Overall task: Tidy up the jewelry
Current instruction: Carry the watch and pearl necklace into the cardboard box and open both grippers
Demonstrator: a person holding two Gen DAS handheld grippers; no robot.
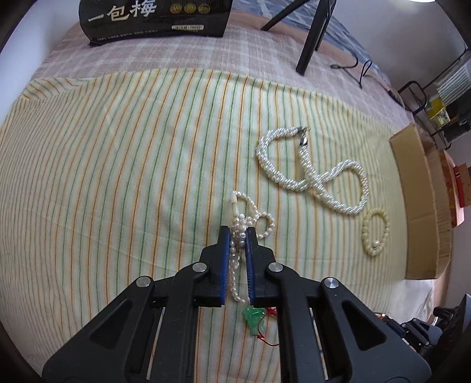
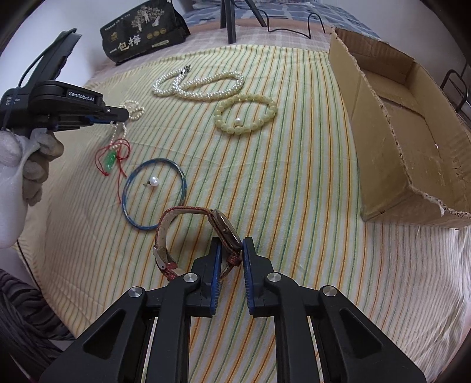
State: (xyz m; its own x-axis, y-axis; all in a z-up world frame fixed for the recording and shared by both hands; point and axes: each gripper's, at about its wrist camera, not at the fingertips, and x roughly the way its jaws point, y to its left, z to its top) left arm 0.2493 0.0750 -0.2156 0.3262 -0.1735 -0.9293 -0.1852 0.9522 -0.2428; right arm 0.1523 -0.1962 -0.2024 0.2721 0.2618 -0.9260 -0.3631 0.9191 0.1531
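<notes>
My left gripper (image 1: 238,231) is shut on a thin pearl necklace (image 1: 235,262) whose strands hang between the blue pads; it also shows in the right wrist view (image 2: 125,113). A green pendant on red cord (image 1: 252,318) lies under it. My right gripper (image 2: 229,244) is shut on a red-strapped wristwatch (image 2: 225,228). On the striped cloth lie a thick twisted pearl necklace (image 2: 200,85), a pale yellow bead bracelet (image 2: 245,113), a blue bangle (image 2: 154,196) and a loose pearl (image 2: 153,181).
An open cardboard box (image 2: 397,123) stands at the right of the cloth. A black snack bag (image 2: 141,35) and tripod legs (image 2: 229,20) with a cable are at the back. The cloth's front edge is near my right gripper.
</notes>
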